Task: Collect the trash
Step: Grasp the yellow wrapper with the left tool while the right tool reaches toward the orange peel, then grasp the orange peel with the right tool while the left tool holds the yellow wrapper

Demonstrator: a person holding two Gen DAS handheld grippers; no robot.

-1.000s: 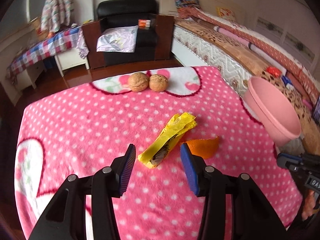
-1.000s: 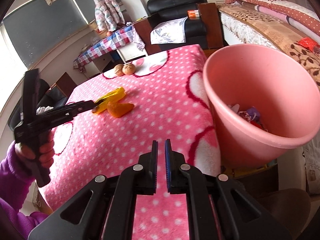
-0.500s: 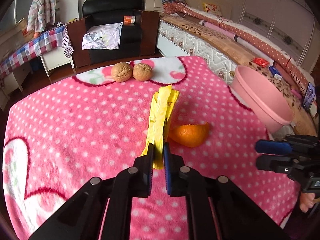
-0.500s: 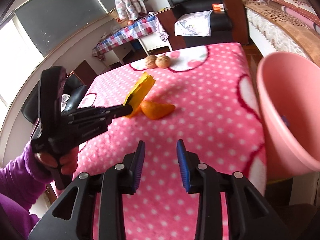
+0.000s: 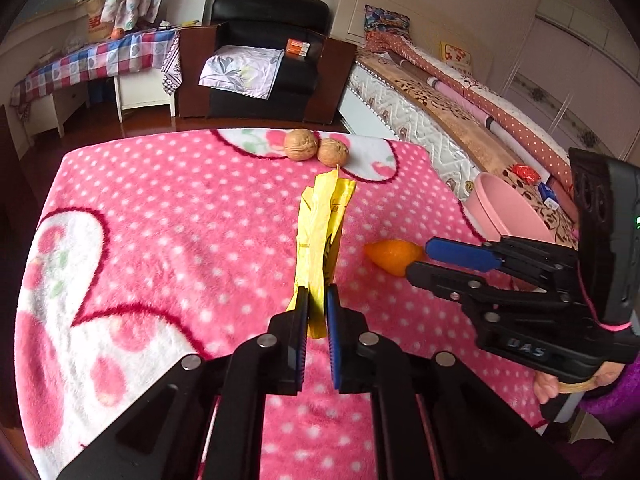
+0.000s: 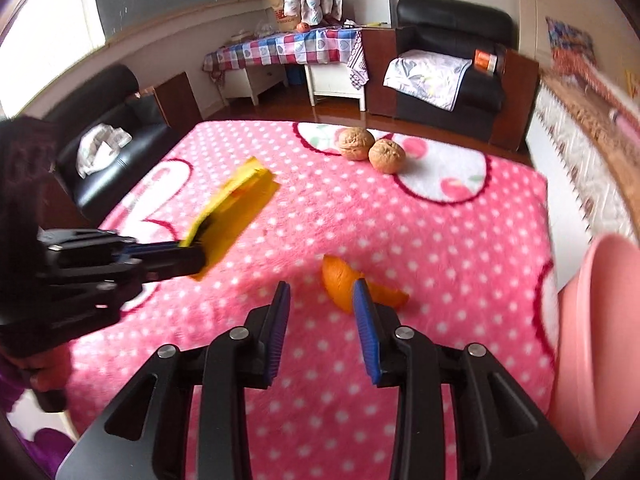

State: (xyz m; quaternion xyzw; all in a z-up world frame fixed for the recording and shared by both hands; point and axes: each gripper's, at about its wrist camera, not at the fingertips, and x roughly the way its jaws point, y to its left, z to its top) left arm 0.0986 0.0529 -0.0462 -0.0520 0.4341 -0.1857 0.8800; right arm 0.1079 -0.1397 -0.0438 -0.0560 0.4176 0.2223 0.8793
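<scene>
My left gripper (image 5: 317, 306) is shut on a yellow wrapper (image 5: 322, 226) and holds it lifted above the pink dotted blanket (image 5: 180, 216). The wrapper also shows in the right wrist view (image 6: 234, 210), in the left gripper (image 6: 196, 258). My right gripper (image 6: 322, 300) is open just above and in front of an orange peel (image 6: 340, 286); the peel sits behind its right finger. In the left wrist view the right gripper (image 5: 420, 258) touches the peel (image 5: 390, 254). A pink bin (image 6: 596, 344) stands at the table's right edge, and also shows in the left wrist view (image 5: 508, 212).
Two walnuts (image 5: 314, 150) lie at the far edge of the blanket, also in the right wrist view (image 6: 370, 148). A bed (image 5: 460, 100) runs along the right, a black armchair (image 5: 264, 60) stands beyond the table, and a black sofa (image 6: 112, 140) stands on the left.
My left gripper shut on the yellow wrapper and lifted it. My right gripper opened and swung from the bin toward the orange peel.
</scene>
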